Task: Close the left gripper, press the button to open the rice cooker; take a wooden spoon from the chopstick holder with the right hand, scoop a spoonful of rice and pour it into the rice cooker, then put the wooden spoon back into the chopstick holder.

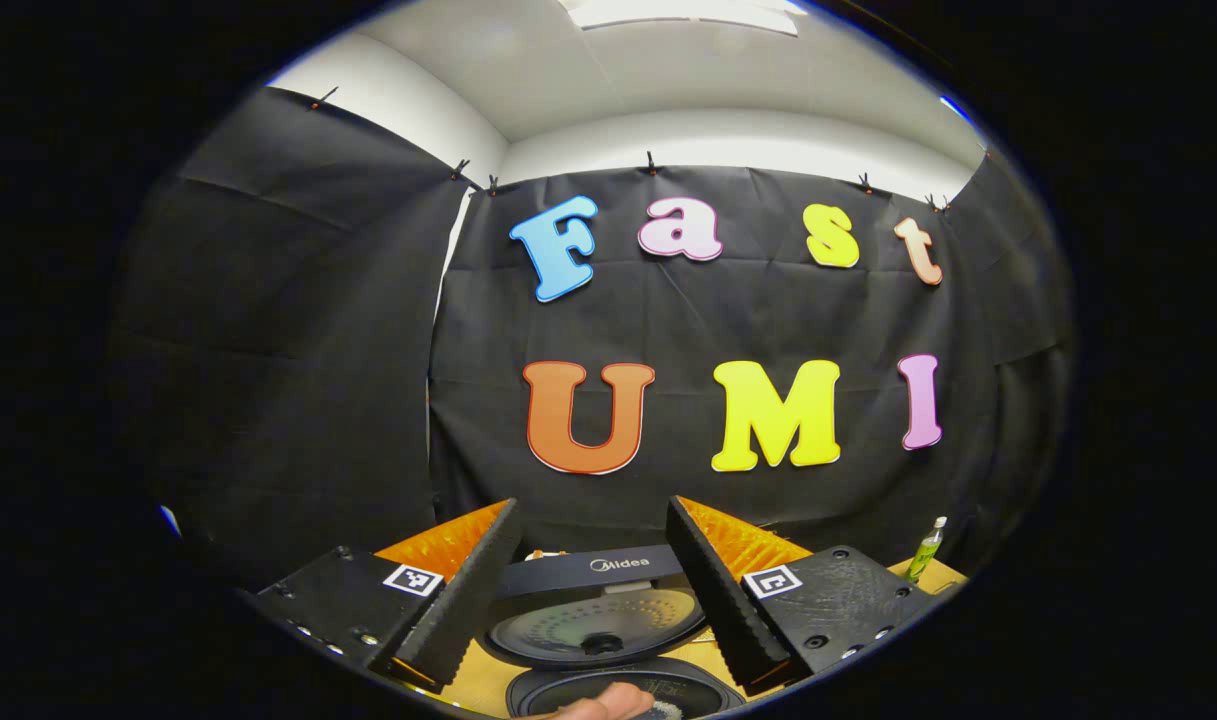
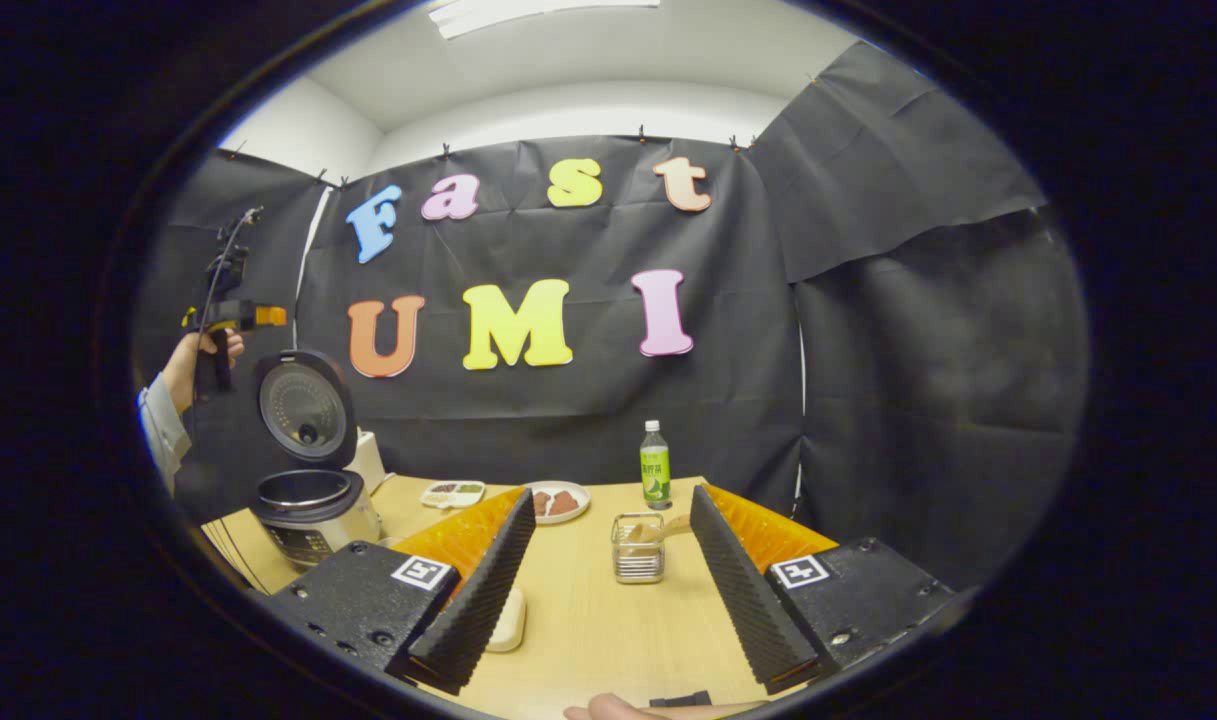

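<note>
The rice cooker (image 2: pixel 313 500) stands at the left edge of the tabletop (image 2: pixel 588 620) with its lid (image 2: pixel 305 410) raised upright, so we judge the button step complete. In the left gripper view, the left gripper (image 1: pixel 593 590) is held above and in front of the cooker with its jaws spread apart and nothing between them; the raised lid and the rim of the inner pot (image 1: pixel 618 690) show in the gap.

In the right gripper view, the right gripper (image 2: pixel 608 590) is held low over the near edge of the tabletop, jaws open and empty. The chopstick holder (image 2: pixel 638 548) stands straight ahead, framed between the two fingers and well apart from them, toward the middle of the tabletop. The wooden spoon (image 2: pixel 658 528) sits in the holder with its handle leaning toward the right. We cannot tell the exact tilt at this range.

The coming move turns on this alignment: the holder lies on the right gripper's forward axis, and the right gripper is the nearer one. We judge that a straight advance, with the jaws turned to straddle the spoon's long axis, is what the pickup calls for.

A bottle (image 2: pixel 654 475) and a plate (image 2: pixel 558 502) stand toward the far edge, beyond the holder.
</note>
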`<state>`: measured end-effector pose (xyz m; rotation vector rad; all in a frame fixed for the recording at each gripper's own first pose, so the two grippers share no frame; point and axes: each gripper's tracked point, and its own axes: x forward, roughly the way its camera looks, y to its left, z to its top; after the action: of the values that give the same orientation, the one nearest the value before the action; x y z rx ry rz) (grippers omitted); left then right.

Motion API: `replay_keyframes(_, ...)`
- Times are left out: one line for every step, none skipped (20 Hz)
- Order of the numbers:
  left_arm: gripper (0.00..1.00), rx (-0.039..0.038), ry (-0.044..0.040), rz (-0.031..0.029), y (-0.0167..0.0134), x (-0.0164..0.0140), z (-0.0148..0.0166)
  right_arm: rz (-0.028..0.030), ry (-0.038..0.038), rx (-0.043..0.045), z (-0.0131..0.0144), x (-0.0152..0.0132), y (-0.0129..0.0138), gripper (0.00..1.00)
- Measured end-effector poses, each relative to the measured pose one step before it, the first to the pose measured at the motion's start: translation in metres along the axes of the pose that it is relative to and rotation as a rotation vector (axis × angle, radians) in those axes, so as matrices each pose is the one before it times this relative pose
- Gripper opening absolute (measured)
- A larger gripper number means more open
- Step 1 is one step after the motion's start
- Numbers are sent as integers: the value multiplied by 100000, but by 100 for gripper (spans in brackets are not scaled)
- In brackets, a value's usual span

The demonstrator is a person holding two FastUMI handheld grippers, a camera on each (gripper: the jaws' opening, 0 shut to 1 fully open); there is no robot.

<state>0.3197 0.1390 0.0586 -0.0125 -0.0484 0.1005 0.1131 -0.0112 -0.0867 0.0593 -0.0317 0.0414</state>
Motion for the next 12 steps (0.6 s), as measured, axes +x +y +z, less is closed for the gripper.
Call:
replay_keyframes(94, 566, 971, 950, 158, 1081, -333, 1501, 755, 1035, -668, 160, 364, 100)
replay_keyframes(94, 448, 1708, 675, 173, 1006, -363, 1519, 472, 717, -285, -111, 390, 100)
replay_keyframes(94, 118, 409, 1036, 164, 924, -240, 1190, -131, 274, -35, -308, 387, 100)
replay_keyframes(94, 333, 571, 986, 304, 870, -37, 743, -498, -265, 90, -481, 415, 100)
replay_keyframes(94, -431, 523, 535, 167, 828, -229, -3, -1121, 135, 132, -492, 205, 100)
replay_keyframes(94, -1427, 1435, -411, 53, 601, -475, 96, -1384, 215, 210, -609, 298, 100)
replay_keyframes(94, -1821, 1968, -281, 65, 494, -574, 663, -1779, 461, 206, -762, 563, 100)
replay_keyframes(94, -1612, 2382, 383, 222, 336, -798, 529, -1388, 382, 178, -645, 552, 100)
replay_keyframes(94, -1558, 3576, 110, 99, 295, -1135, 209, -1442, 386, 132, -514, 401, 100)
replay_keyframes(83, -2325, 2393, -921, 33, -114, -721, -7, -944, -243, 138, -565, 328, 100)
replay_keyframes(98, -1891, -2807, -1103, -10, -501, 759, -52, -862, -686, 51, -546, 304, 100)
replay_keyframes(88, -634, 2885, -486, -228, -446, -608, -218, -228, -1074, 25, -468, 180, 100)
